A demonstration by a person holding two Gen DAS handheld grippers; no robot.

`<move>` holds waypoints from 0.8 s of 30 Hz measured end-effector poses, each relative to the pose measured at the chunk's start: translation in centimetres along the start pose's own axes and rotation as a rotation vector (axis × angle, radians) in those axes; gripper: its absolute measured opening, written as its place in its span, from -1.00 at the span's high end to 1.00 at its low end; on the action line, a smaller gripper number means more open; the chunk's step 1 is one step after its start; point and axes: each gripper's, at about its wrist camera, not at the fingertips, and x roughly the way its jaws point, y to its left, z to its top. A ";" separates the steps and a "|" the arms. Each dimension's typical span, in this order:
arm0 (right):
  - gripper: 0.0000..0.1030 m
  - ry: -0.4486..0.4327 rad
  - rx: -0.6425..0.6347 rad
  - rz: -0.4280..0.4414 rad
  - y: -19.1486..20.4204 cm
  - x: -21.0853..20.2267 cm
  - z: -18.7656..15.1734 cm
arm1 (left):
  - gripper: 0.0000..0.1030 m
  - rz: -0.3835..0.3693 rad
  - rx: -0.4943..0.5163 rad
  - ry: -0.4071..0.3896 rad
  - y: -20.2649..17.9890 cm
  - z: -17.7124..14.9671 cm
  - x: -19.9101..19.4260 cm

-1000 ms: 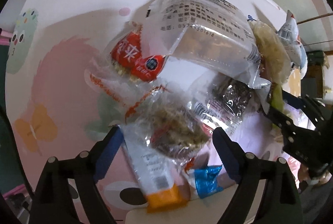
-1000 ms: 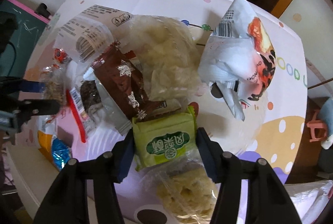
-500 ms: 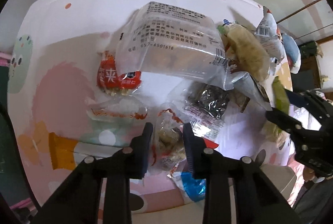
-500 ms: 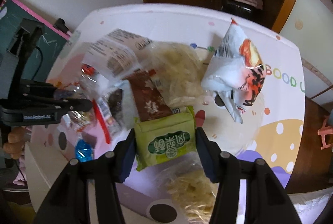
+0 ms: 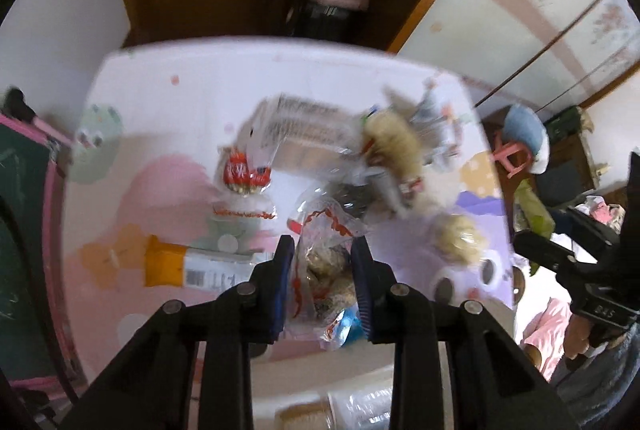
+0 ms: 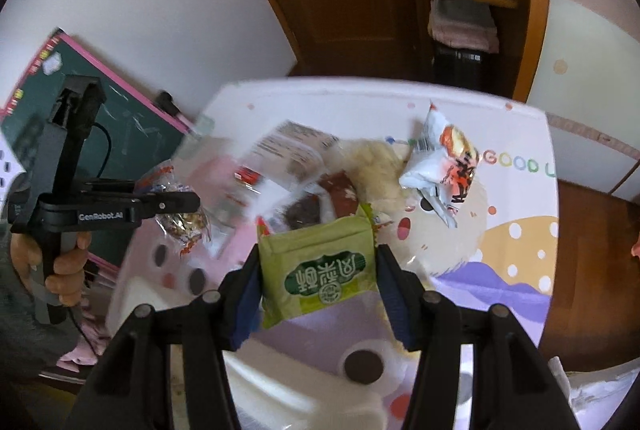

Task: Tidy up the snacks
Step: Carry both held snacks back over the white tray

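left gripper [image 5: 322, 262] clamped on a clear nut-snack bag [image 5: 324, 266]; right gripper [image 6: 318, 270] squeezing a green pastry packet [image 6: 320, 270]; both above the table [image 6: 516, 262]

Two snack packets up off your table, the rest heaped below

Your clear red-trimmed nut packet [image 5: 324, 270] hangs pinched upright; your green square pastry pack [image 6: 320, 266] sits clamped flat, label upside down, above the pile of bags [image 6: 320, 170] mid-table

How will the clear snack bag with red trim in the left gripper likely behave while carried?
Probably floppy: the clear snack bag has thin crinkled film, and its ends stick out past the left gripper unsupported. Likely light, since it hangs from a narrow pinch. The lumpy contents may shift or crush.
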 end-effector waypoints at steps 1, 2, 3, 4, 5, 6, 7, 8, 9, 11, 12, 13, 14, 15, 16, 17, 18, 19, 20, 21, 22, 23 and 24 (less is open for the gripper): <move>-0.05 -0.024 0.002 0.007 0.6 -1.5 -0.4 | 0.48 -0.003 0.012 -0.025 0.1 -0.5 -1.7; -0.05 -0.043 0.005 0.013 1.4 -2.7 -0.8 | 0.48 -0.005 0.021 -0.042 0.0 -0.9 -2.8; -0.05 -0.058 0.006 0.017 1.9 -3.8 -1.3 | 0.48 -0.005 0.030 -0.065 -0.6 -1.8 -4.5; -0.05 -0.070 0.005 0.019 2.6 -4.8 -1.7 | 0.48 -0.009 0.039 -0.085 -1.3 -2.7 -5.9; -0.05 -0.087 -0.002 0.019 3.6 -6.4 -2.7 | 0.48 -0.012 0.042 -0.096 -1.6 -3.3 -6.5; -0.05 -0.096 -0.008 0.017 4.3 -7.3 -3.3 | 0.48 -0.013 0.044 -0.112 -1.9 -4.4 -7.9; -0.05 -0.104 -0.019 0.012 5.4 -8.5 -4.2 | 0.48 -0.016 0.046 -0.122 -2.2 -5.4 -9.1; -0.05 -0.107 -0.027 0.010 5.9 -9.0 -4.8 | 0.48 -0.016 0.045 -0.127 -2.4 -6.3 -10.0; -0.05 -0.111 -0.039 0.004 6.9 -10.0 -5.8 | 0.48 -0.013 0.046 -0.127 -2.6 -7.3 -10.8; -0.05 -0.115 -0.053 -0.008 8.3 -11.3 -7.5 | 0.48 -0.007 0.051 -0.125 -3.0 -9.1 -11.9; -0.05 -0.114 -0.055 -0.021 9.0 -12.0 -8.5 | 0.48 0.003 0.059 -0.115 -3.4 -10.4 -12.1; -0.05 -0.112 -0.053 -0.034 9.5 -12.3 -9.2 | 0.48 0.017 0.069 -0.103 -3.8 -11.6 -12.1; -0.05 -0.105 -0.043 -0.060 10.1 -12.7 -10.2 | 0.48 0.026 0.075 -0.094 -4.1 -12.5 -11.9; -0.05 -0.098 -0.036 -0.071 10.3 -12.9 -10.7 | 0.48 0.037 0.081 -0.075 -4.4 -13.7 -11.6; -0.05 -0.090 -0.029 -0.083 10.7 -13.0 -11.5 | 0.48 0.049 0.086 -0.060 -4.6 -14.6 -11.1; -0.05 -0.090 -0.026 -0.090 10.9 -13.2 -12.0 | 0.48 0.069 0.088 -0.037 -4.8 -15.8 -10.3; -0.05 -0.091 -0.027 -0.110 11.3 -13.3 -12.7 | 0.48 0.072 0.081 -0.019 -4.9 -16.5 -9.9; -0.05 -0.091 -0.035 -0.130 11.6 -13.4 -13.2 | 0.48 0.067 0.068 -0.001 -5.0 -17.3 -9.3; -0.05 -0.089 -0.044 -0.161 12.1 -13.4 -13.8 | 0.48 0.068 0.063 0.003 -5.1 -17.8 -9.1; -0.05 -0.083 -0.049 -0.177 12.3 -13.3 -14.2 | 0.48 0.074 0.064 0.000 -5.4 -18.6 -8.8; -0.06 -0.076 -0.056 -0.197 12.6 -13.2 -14.8 | 0.48 0.081 0.069 -0.005 -5.7 -19.2 -8.7; -0.06 -0.074 -0.057 -0.206 12.8 -13.2 -15.2 | 0.48 0.085 0.075 -0.008 -5.9 -19.5 -8.6; -0.06 -0.063 -0.059 -0.225 13.1 -13.1 -15.7 | 0.48 0.085 0.086 -0.006 -6.4 -20.0 -8.4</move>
